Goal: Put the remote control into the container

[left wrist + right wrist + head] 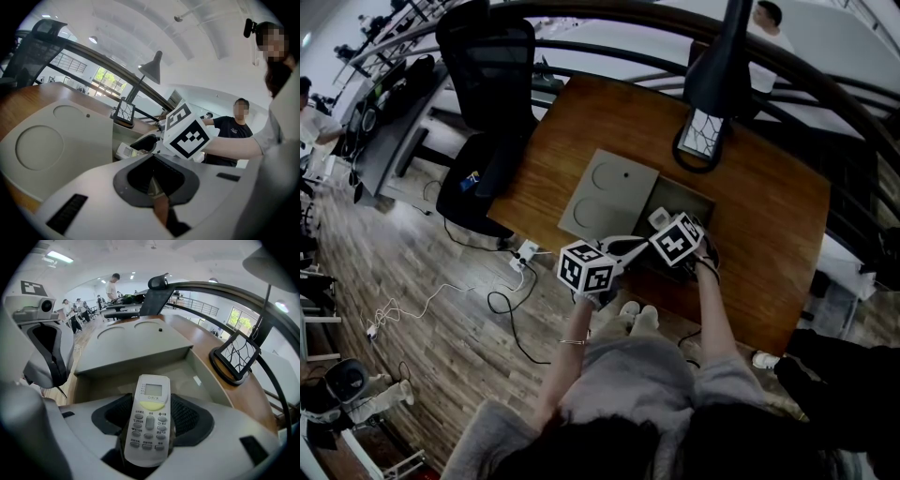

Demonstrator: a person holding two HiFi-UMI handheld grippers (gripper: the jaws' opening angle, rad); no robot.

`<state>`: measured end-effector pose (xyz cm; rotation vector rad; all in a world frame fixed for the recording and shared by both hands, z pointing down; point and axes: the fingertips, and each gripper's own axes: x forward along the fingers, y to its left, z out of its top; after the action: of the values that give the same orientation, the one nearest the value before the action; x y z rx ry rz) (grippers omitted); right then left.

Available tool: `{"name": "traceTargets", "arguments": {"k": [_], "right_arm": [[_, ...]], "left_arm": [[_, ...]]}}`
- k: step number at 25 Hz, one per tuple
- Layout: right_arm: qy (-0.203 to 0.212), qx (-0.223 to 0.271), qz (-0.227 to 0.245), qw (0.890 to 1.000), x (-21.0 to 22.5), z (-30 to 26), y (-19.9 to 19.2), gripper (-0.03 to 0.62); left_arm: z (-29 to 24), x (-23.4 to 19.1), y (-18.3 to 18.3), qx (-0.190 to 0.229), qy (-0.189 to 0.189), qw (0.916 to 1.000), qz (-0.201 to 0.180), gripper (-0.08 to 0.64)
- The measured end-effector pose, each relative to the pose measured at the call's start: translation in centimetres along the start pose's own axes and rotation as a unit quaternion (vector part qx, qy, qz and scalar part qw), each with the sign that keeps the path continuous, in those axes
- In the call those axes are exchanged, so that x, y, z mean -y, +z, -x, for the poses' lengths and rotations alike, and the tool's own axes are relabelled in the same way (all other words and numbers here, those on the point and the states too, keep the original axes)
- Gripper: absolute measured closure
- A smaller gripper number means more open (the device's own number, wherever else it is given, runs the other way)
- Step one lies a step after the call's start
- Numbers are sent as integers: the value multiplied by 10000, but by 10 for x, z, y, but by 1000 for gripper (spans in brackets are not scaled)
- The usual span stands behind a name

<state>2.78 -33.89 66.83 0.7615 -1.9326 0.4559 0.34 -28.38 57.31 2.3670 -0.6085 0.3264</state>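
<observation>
A white remote control (149,420) with a small screen and grey buttons sits between the pads of my right gripper (149,411), which is shut on it. It hangs over the near end of the open grey container (187,376) on the wooden table; the box is bare inside. In the head view the right gripper (664,225) is over the container (684,200), and the remote (658,217) shows as a white tip. My left gripper (622,247) is just left of it near the table's front edge, and its jaws (153,177) are shut on nothing.
The container's flat grey lid (607,194) lies on the table right beside the box on the left. A black desk lamp (703,141) stands behind the container. An office chair (487,66) is at the table's far left, with cables on the floor.
</observation>
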Motion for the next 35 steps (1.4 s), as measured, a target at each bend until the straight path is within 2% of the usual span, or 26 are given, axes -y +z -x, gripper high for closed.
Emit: {"name": "traceTargets", "arguments": {"k": [12,20,24,26,31,35], "right_arm": [[-120,609,-342,9975,3,18,13,331],[-227,1277,-689,9892,1,51,22,345],[-271,1827,-1149,9761,3,72,25,453],[-245,2075,-1363,9684,3,83,25,481],[-78,2619,-1723,9496,-1,108,29,524],[44,3021,-1827,9356,-5,132,36,543]], "left_arm": [[10,1,1,101,27,9999,-51,557],[15,9,8,206,-36,9996,-184,557],[18,15,13,255,-86,9992,-298,557],[19,19,15,277,-123,9988,-372,557],[19,32,23,365,-223,9975,-569,557],[19,45,33,445,-314,9957,-752,557]]}}
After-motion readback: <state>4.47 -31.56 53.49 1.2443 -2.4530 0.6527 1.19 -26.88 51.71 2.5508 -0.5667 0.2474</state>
